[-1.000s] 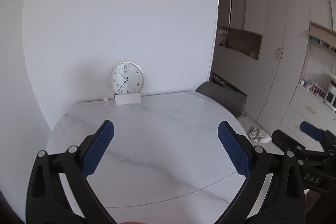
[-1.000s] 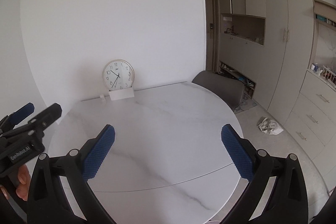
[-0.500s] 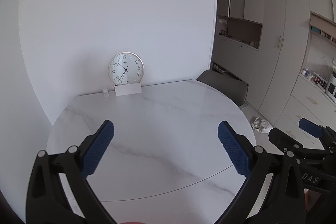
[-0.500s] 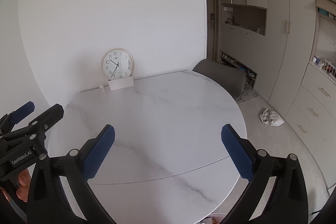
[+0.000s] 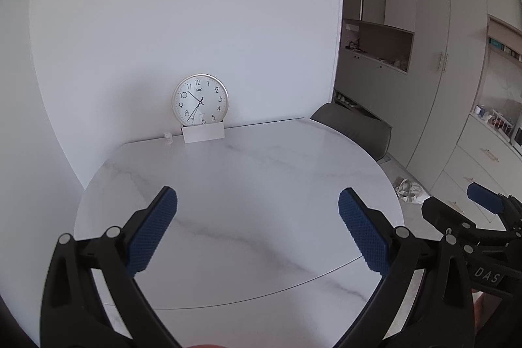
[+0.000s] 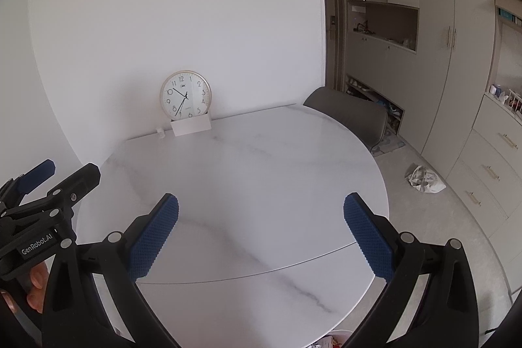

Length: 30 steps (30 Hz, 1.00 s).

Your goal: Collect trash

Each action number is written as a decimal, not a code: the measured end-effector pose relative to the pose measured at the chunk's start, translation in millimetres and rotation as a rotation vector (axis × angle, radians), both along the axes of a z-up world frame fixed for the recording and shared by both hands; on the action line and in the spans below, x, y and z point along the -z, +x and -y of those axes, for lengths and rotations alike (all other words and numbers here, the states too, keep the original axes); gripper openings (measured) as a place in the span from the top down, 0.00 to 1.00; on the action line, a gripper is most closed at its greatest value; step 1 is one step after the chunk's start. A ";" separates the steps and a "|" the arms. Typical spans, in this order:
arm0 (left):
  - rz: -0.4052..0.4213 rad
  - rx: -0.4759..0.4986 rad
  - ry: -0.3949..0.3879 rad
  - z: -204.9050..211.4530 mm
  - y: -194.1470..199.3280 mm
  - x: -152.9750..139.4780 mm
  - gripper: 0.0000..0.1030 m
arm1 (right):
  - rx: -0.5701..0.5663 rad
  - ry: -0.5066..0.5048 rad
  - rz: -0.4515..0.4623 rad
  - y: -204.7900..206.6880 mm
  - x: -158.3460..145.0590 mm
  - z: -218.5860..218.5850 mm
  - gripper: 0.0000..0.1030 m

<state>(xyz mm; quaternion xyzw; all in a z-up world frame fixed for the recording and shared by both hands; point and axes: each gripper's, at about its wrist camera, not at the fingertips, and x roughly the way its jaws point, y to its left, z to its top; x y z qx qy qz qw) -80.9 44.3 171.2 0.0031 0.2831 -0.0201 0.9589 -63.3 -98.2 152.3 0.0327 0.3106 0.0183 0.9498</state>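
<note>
A crumpled white piece of trash (image 6: 424, 179) lies on the floor to the right of the round marble table (image 6: 248, 185); it also shows in the left wrist view (image 5: 407, 189). My left gripper (image 5: 257, 230) is open and empty above the near part of the table. My right gripper (image 6: 261, 234) is open and empty, held beside it over the table's near edge. Each gripper shows at the edge of the other's view.
A wall clock (image 5: 200, 100) leans on the wall at the table's back behind a white card (image 5: 204, 132). A grey chair (image 6: 349, 114) stands at the table's far right. Beige cupboards and drawers (image 6: 483, 152) line the right wall.
Both grippers have pulled back and risen slightly, so more of the table and floor shows. Jaws stayed open.
</note>
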 end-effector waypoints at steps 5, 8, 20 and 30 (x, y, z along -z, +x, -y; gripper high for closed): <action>-0.001 0.000 0.000 -1.4 0.5 0.4 0.08 | -0.007 -0.004 -0.001 -0.7 0.5 -2.2 0.02; 0.001 -0.002 0.000 -2.3 -1.1 0.4 0.08 | -0.009 -0.006 -0.001 -1.2 0.6 -3.9 0.02; -0.005 0.000 -0.002 -4.2 -3.5 1.1 0.08 | 0.006 -0.005 -0.008 -3.2 3.1 -4.3 0.02; -0.002 0.000 -0.002 -5.2 -7.4 -0.1 0.08 | 0.005 -0.009 -0.008 -5.1 1.7 -5.7 0.02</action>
